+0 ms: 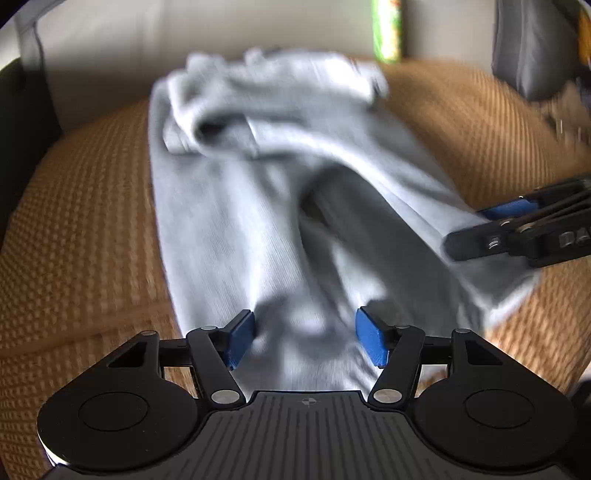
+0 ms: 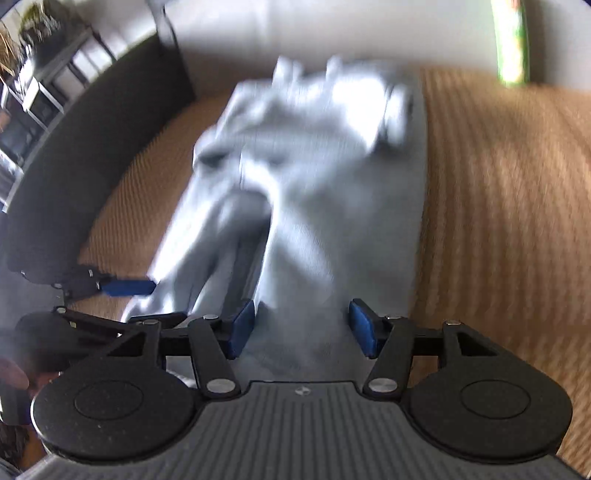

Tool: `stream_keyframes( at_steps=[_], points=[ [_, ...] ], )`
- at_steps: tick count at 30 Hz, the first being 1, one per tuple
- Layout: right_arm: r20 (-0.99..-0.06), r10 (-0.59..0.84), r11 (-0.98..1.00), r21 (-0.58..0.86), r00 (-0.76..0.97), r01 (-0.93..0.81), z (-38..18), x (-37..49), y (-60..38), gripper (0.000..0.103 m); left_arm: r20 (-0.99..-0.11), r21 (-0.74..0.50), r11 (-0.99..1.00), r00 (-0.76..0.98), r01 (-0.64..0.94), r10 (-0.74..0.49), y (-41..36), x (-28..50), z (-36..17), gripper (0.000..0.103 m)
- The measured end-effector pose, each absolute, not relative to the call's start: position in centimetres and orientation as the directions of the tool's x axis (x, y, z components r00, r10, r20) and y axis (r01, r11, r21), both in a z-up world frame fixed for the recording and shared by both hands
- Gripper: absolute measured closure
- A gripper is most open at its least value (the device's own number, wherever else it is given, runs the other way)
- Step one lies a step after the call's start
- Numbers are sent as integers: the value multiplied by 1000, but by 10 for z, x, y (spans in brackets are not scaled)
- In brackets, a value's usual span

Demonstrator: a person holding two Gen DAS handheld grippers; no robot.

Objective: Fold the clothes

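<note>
A light grey garment lies lengthwise on an orange-brown woven surface, bunched up at its far end. My left gripper is open, its blue pads on either side of the near edge of the cloth. My right gripper is also open over the near edge of the garment. In the left wrist view the right gripper reaches in from the right at the cloth's right edge. In the right wrist view the left gripper shows at the cloth's left edge. Both views are motion-blurred.
A dark sofa or wall panel borders the surface on the left. A green-patterned upright object stands at the back. Grey fabric hangs at the far right. Shelving shows at the far left.
</note>
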State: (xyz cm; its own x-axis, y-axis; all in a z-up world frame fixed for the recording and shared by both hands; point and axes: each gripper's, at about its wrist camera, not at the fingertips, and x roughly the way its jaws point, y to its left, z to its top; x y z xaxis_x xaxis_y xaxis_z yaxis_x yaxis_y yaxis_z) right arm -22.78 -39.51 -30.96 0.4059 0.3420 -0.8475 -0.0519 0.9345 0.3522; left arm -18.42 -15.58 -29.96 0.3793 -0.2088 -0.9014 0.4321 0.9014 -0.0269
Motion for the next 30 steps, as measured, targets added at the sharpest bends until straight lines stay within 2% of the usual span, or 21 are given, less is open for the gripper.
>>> stream_keyframes(
  at_steps=[4, 7, 10, 13, 14, 18, 22, 23, 24, 25, 26, 27, 29, 30],
  points=[
    [-876, 339, 938, 343, 343, -51, -335, -221, -383, 34, -895, -63, 920, 385, 387, -224, -148, -180, -294, 29],
    [-866, 354, 931, 364, 353, -42, -324, -216, -393, 36, -893, -185, 953, 363, 240, -265, -116, -176, -295, 25],
    [-839, 368, 919, 394, 401, -18, -299, -221, -413, 34, -885, -303, 950, 347, 77, -310, -84, -173, -296, 15],
    [-826, 369, 904, 425, 426, 39, -284, -228, -439, 28, -871, -407, 909, 338, -90, -356, -52, -170, -298, 16],
    [-825, 378, 893, 445, 420, 71, -287, -231, -449, 26, -860, -457, 882, 310, -117, -404, -44, -170, -307, 18],
    [-798, 484, 793, 574, 359, 204, -320, -239, -475, 25, -843, -507, 854, 276, -119, -462, -43, -168, -323, 16],
    [-734, 607, 644, 679, 304, 353, -370, -241, -473, 24, -823, -551, 826, 246, -120, -513, -43, -165, -338, 9],
    [-711, 631, 595, 700, 311, 394, -381, -243, -470, 26, -817, -561, 819, 238, -120, -525, -43, -164, -342, 16],
    [-687, 649, 545, 720, 327, 430, -388, -247, -466, 26, -811, -572, 812, 230, -121, -537, -43, -164, -346, 35],
    [-676, 651, 515, 727, 344, 454, -393, -250, -463, 26, -805, -582, 804, 223, -122, -549, -43, -163, -349, 43],
    [-680, 638, 507, 725, 362, 467, -394, -252, -459, 31, -799, -592, 796, 215, -122, -561, -43, -162, -353, 63],
    [-688, 627, 509, 718, 367, 475, -393, -253, -457, 36, -793, -602, 789, 207, -123, -573, -42, -162, -357, 75],
    [-702, 615, 523, 704, 359, 481, -385, -253, -457, 53, -780, -617, 779, 214, -112, -588, -36, -162, -349, 82],
    [-688, 624, 517, 719, 371, 465, -375, -254, -460, 55, -774, -621, 779, 224, -89, -592, -33, -162, -342, 84]
  ],
)
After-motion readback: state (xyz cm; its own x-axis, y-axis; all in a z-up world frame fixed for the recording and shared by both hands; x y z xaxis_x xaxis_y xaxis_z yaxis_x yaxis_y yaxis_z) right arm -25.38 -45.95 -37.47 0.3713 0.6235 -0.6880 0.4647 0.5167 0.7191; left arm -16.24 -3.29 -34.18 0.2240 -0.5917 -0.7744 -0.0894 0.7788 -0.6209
